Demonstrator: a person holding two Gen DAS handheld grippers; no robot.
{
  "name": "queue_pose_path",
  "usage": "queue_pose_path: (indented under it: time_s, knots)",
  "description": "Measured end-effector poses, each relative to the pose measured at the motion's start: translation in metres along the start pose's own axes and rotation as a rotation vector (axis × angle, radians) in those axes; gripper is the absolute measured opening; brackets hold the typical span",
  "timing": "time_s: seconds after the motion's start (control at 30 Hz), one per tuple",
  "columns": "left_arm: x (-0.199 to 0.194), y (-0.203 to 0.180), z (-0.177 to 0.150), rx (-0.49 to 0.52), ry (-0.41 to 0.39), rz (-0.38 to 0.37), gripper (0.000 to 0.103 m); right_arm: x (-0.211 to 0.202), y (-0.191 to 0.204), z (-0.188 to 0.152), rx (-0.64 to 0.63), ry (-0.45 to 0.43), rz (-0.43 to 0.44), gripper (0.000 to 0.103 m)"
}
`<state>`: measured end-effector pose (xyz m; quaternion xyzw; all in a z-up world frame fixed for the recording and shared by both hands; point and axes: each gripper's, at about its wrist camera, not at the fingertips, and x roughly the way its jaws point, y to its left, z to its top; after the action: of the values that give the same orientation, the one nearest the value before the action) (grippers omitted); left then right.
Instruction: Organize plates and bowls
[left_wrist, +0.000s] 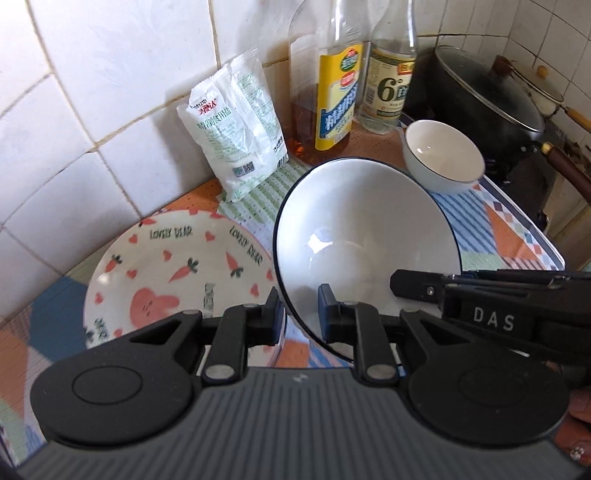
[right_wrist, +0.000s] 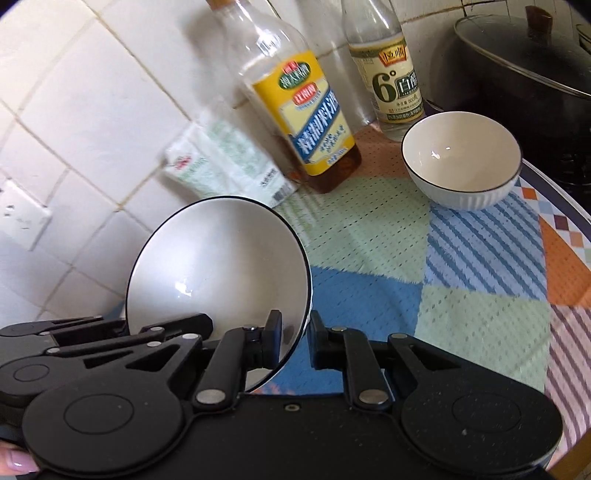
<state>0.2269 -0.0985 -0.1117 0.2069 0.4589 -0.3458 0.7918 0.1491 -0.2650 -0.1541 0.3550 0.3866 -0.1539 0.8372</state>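
Observation:
A large white bowl (left_wrist: 362, 229) with a thin dark rim hangs tilted above the patterned cloth. My left gripper (left_wrist: 299, 314) is shut on its left rim. My right gripper (right_wrist: 295, 332) is shut on the opposite rim of the same bowl (right_wrist: 218, 266), and its black fingers reach in from the right in the left wrist view. A carrot-and-rabbit plate (left_wrist: 166, 273) lies flat on the cloth, left of and below the bowl. A small white bowl (left_wrist: 443, 158) stands upright on the cloth's far right (right_wrist: 461, 162).
A white salt bag (left_wrist: 236, 129), a yellow-labelled oil bottle (left_wrist: 332, 85) and a clear vinegar bottle (left_wrist: 391, 74) stand against the tiled wall. A black pot with a glass lid (left_wrist: 491, 96) sits at the far right, beyond the counter's edge (left_wrist: 524, 221).

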Motion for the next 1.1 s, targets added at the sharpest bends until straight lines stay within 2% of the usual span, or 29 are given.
queue_pose_path:
  time_s: [0.4,0.77,1.1]
  knots:
    - [-0.069,-0.039,-0.053,0.04,0.037,0.035,0.018,-0.068,-0.005,-0.054,0.042,-0.01,0.084,0.019]
    - [-0.084,-0.055,-0.089,0.058,0.051,0.067,0.018,-0.09,-0.012,-0.098,0.046,-0.01,0.117,0.019]
    - [-0.087,-0.039,-0.116,0.007,0.082,0.065,0.017,-0.088,0.001,-0.122,-0.028,0.018,0.124,0.02]
